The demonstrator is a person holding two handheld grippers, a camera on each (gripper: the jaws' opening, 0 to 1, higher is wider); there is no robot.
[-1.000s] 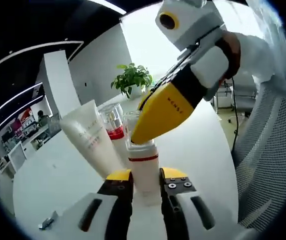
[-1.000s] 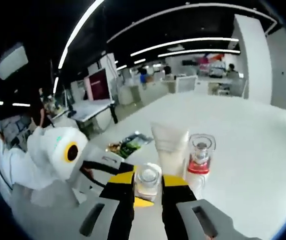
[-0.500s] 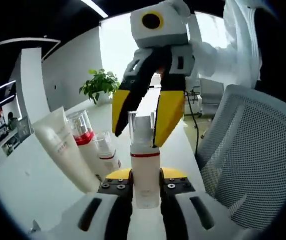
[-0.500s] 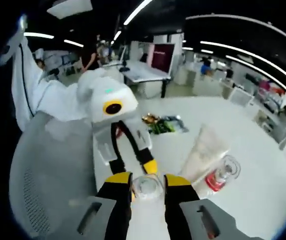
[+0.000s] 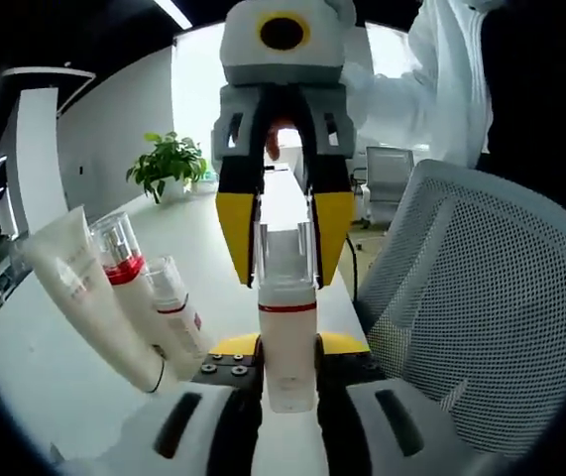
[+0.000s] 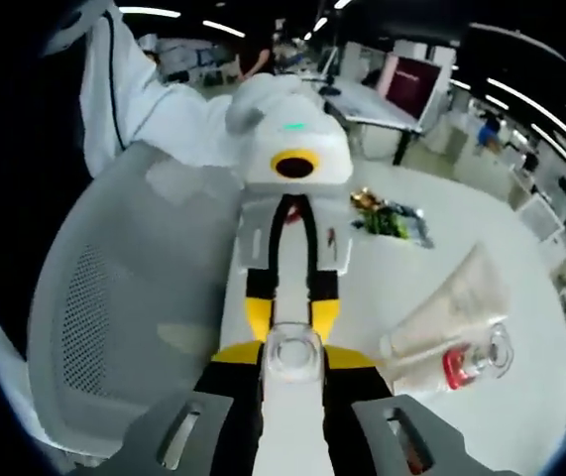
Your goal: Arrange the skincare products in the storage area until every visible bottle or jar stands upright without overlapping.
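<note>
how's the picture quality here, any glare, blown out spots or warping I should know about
Left gripper view: the window behind the right gripper is blown out, and the fisheye bends the chair; the bottle stays sharp. Right gripper view: ceiling lights streak at the edges, the bottle's clear cap and white table wash together, and the background curves strongly.

1. Left gripper view: cam low, near the white table [image 5: 55,397], looking level along its own jaws at the pump bottle [image 5: 286,327], very close.
2. Same view faces the right gripper [image 5: 284,243] head-on, coming down from above; mesh chair [image 5: 481,297] to the right, plant [image 5: 169,164] far behind.
3. Right gripper view: cam high, looking steeply down on the bottle's clear cap [image 6: 293,352], also very close.
4. It faces the left gripper [image 6: 289,315] straight on.
5. Shared: bottle, chair, table, white tube [image 5: 89,297], red-collared bottle [image 5: 124,268], seen from opposing sides.
</note>
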